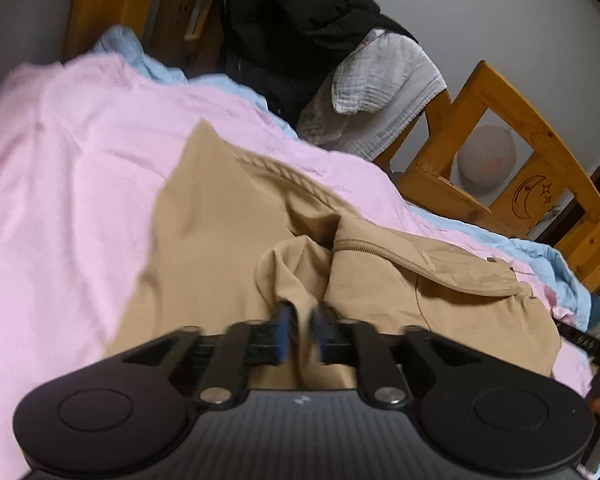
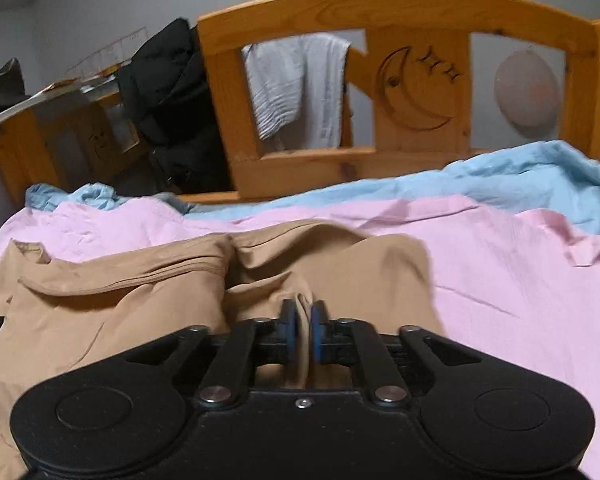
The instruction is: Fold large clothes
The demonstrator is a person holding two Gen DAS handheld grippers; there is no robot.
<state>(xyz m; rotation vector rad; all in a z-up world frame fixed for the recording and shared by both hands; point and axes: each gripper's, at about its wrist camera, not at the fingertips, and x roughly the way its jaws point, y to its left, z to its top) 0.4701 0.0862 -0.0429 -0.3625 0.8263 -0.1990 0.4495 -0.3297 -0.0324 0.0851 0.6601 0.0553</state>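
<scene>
**Tan garment pinched by both claws on the bed**

A tan garment is spread, rumpled, on a pink sheet covering the bed, just beyond both claws. In the right wrist view, a ridge of its cloth is clamped between the blue pads of the right claw. In the left wrist view, a fold is seen between the narrowly parted pads of the left claw, apparently gripped, though blurred. A wooden headboard is seen at the far side.
</scene>
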